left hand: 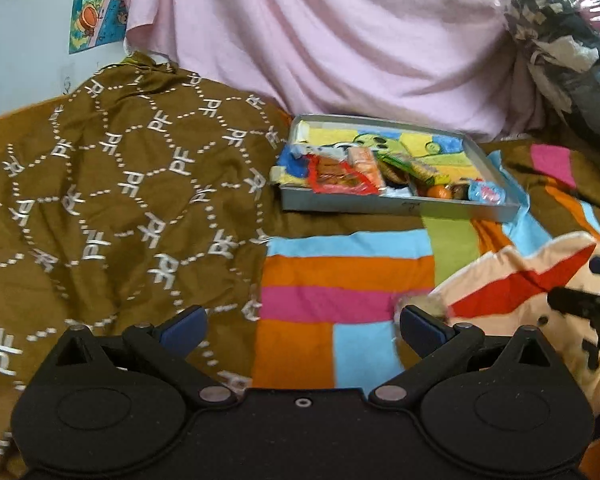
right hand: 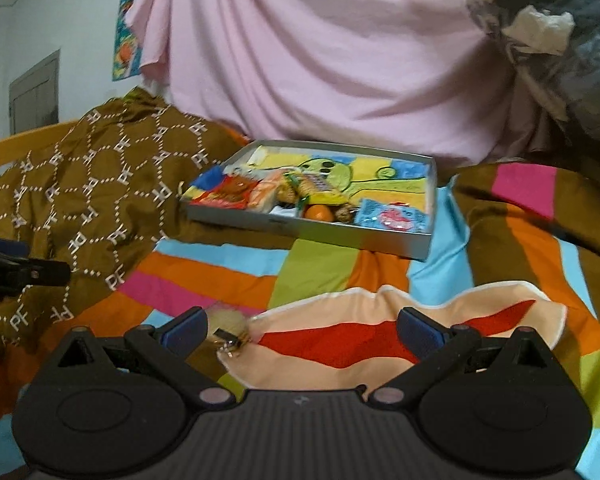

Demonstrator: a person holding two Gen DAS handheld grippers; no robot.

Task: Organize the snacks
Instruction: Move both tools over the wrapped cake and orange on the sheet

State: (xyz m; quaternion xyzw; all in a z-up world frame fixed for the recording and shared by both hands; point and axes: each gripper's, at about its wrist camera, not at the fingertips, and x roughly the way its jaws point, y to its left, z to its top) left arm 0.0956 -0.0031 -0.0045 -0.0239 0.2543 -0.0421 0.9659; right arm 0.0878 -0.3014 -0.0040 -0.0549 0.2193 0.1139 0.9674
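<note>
A shallow grey box lies on a striped bedspread and holds several snacks: a red packet, an orange packet, a green-yellow wrapper, a small orange and a blue-pink packet. A peach and red cloth pouch lies nearer, with a pale pompom and metal clasp at its left end. My left gripper is open over the bedspread, empty. My right gripper is open just above the pouch.
A brown patterned blanket is bunched on the left. Pink fabric hangs behind the box. A dark bundle of clothes in plastic sits at the upper right. A wall poster is at the far left.
</note>
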